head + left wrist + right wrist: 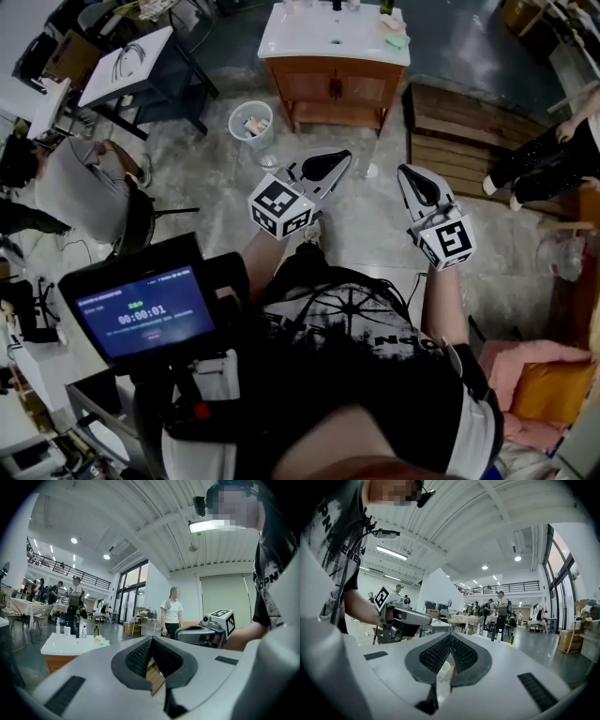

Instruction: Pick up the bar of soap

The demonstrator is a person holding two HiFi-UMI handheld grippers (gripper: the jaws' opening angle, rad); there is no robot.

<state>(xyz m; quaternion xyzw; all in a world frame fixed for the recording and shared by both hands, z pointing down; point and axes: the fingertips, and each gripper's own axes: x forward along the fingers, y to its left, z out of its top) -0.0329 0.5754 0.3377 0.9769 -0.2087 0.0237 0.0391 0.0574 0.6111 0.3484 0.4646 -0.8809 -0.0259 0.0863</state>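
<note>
A white washbasin counter [291, 37] on a wooden cabinet stands across the floor ahead of me. Small pale and green pieces [395, 37] lie at its right end; at this distance I cannot tell which is the bar of soap. In the left gripper view they show as [100, 641] beside several bottles. My left gripper [342, 156] and right gripper [405, 172] are held side by side in the air, well short of the counter. Both are shut with nothing between the jaws, as their own views show for the left gripper [151, 639] and the right gripper [450, 636].
A white bin [251, 122] stands left of the cabinet and a wooden pallet bench [459, 131] to its right, with a seated person's legs [539, 164] beyond. A monitor [145, 314] hangs at my chest. A person [171, 613] stands behind the counter.
</note>
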